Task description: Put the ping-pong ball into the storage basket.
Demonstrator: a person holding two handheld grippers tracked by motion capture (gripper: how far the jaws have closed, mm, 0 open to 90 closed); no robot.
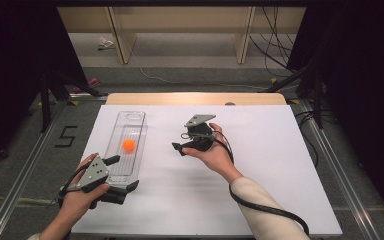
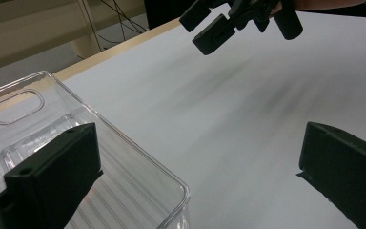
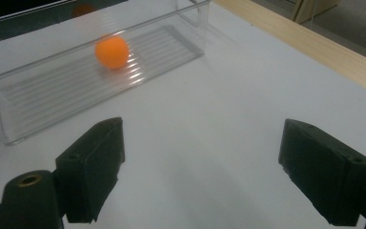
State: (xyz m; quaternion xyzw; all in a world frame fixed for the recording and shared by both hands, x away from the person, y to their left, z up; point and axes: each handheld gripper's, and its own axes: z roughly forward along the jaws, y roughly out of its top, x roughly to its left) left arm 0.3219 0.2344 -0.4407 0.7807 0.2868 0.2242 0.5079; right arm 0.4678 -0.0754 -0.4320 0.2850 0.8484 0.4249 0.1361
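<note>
My left gripper sits nearest me, at the near left of the white table top, close to its front edge. Its jaws are wide apart and hold nothing. They straddle the near right corner of the clear plastic tray: in the left gripper view one jaw lies over the tray's ribbed floor and the other over bare table outside its wall, though I cannot tell whether either jaw touches the plastic.

The tray is a long, narrow box lying flat, its long axis running away from me toward the far edge, tilted slightly rightward at the far end. That far end carries a flat tab with an oval cut-out. The orange ball rests on the ribbed floor about midway along the tray, clear of both long walls.

My right gripper is farther out, near the table's middle, well apart from the tray's right wall, with its jaws pointing left toward it. They too stand wide open and empty; in the right gripper view they frame bare table, with the ball beyond. Open white surface spreads right and near me, well away from any edge. Past the far edge runs a wooden strip.
</note>
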